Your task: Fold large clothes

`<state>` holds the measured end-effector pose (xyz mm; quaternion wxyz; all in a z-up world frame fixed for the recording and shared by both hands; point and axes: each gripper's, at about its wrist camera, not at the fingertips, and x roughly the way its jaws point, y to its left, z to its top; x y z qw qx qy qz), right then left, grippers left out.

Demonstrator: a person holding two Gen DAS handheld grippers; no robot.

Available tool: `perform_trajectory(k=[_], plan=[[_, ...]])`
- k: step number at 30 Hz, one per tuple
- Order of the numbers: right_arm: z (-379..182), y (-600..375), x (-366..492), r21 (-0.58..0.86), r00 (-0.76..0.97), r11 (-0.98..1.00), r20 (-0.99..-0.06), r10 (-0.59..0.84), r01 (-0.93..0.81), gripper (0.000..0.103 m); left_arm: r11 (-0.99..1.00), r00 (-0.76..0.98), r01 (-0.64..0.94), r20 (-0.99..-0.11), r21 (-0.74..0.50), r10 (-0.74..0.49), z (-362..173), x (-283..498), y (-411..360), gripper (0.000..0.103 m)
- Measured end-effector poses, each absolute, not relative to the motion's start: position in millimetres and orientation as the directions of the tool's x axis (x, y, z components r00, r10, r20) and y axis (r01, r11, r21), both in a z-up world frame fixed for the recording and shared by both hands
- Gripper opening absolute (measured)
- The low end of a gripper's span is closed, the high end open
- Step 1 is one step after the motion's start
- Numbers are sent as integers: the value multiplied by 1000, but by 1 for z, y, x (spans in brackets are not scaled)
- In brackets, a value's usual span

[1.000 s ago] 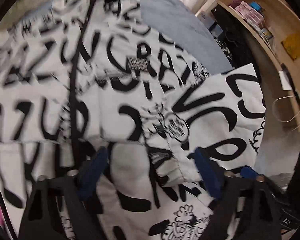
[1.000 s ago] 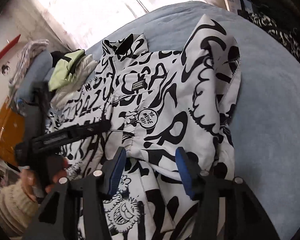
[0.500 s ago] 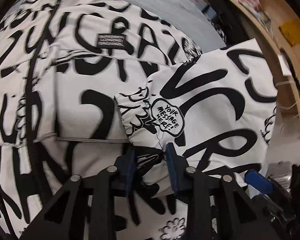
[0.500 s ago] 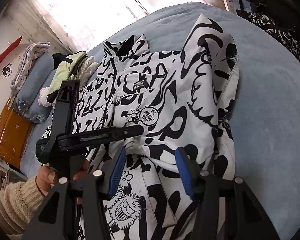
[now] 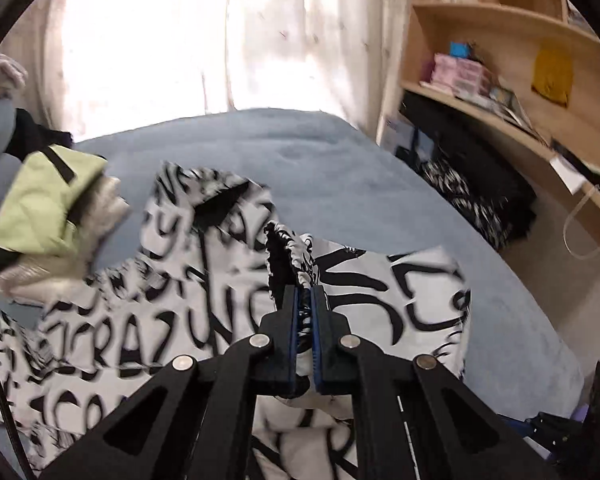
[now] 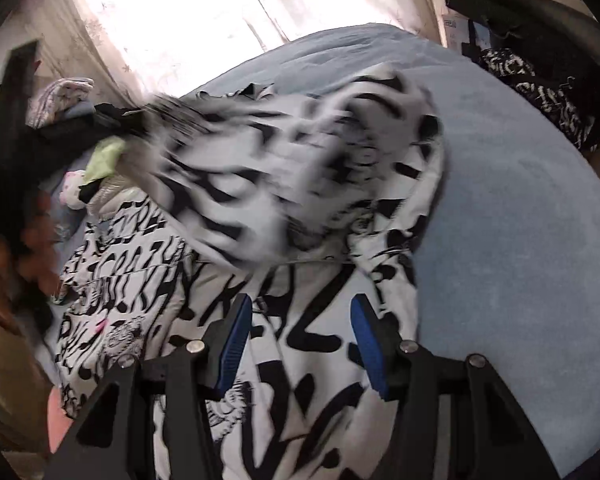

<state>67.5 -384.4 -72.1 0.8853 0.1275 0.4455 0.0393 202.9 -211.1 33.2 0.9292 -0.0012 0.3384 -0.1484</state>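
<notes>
A large white jacket with black graffiti lettering [image 5: 148,320] lies spread on a blue bed [image 5: 340,168]. My left gripper [image 5: 305,300] is shut on the jacket's sleeve cuff [image 5: 290,256] and holds it raised above the jacket body. In the right wrist view the lifted sleeve [image 6: 260,168] is a blurred sweep across the jacket [image 6: 300,340], with the left gripper's dark body at the far left. My right gripper [image 6: 300,336] is open and empty, hovering just above the jacket's lower part.
Folded clothes, green on top [image 5: 44,204], are stacked at the bed's left side. Wooden shelves [image 5: 500,80] and a dark pile of patterned clothing [image 5: 472,196] stand to the right of the bed. A bright curtained window [image 5: 180,40] is behind.
My left gripper has closed on the sleeve cuff and lifted it up off the jacket, swinging it leftward. My right gripper stays open over the lower jacket.
</notes>
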Motion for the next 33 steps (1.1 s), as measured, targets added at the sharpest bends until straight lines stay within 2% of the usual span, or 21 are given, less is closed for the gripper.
perform_trajectory(k=[6, 11, 15, 16, 18, 20, 23, 27, 29, 32, 33], plan=[[-93, -396, 85, 88, 555, 993, -832, 27, 84, 52, 961, 700, 230, -660, -155, -274, 39, 212, -182, 4], [-117, -384, 117, -50, 480, 999, -876, -49, 10, 52, 962, 678, 212, -684, -169, -270, 25, 227, -161, 3], [-132, -364, 138, -224, 465, 973, -867, -179, -45, 51, 965, 677, 198, -688, -173, -262, 26, 227, -129, 3], [-130, -363, 139, -242, 478, 969, -857, -191, -47, 46, 966, 679, 195, -688, -168, -257, 25, 229, -123, 3], [-121, -372, 137, -205, 505, 978, -848, -160, -34, 35, 972, 682, 178, -694, -151, -232, 21, 232, -115, 3], [-106, -399, 128, -91, 545, 995, -834, -92, 30, 31, 977, 670, 155, -712, -144, -211, 10, 236, -104, 3], [-105, -437, 115, 34, 552, 993, -833, -33, 111, 30, 981, 611, 139, -768, -138, -195, -29, 246, -88, 3], [-127, -447, 111, 65, 452, 992, -892, 12, 104, 31, 987, 486, 123, -860, -104, -152, -103, 253, -75, 4], [-125, -441, 104, 73, 419, 995, -907, 37, 69, 33, 987, 439, 96, -884, -130, -159, -129, 255, -63, 6], [-99, -439, 94, 157, 475, 987, -871, 124, 31, 37, 963, 394, 55, -881, -263, -263, -151, 254, -40, 21], [-93, -440, 92, 173, 495, 984, -858, 136, 30, 46, 954, 385, 45, -876, -295, -289, -155, 254, -35, 33]])
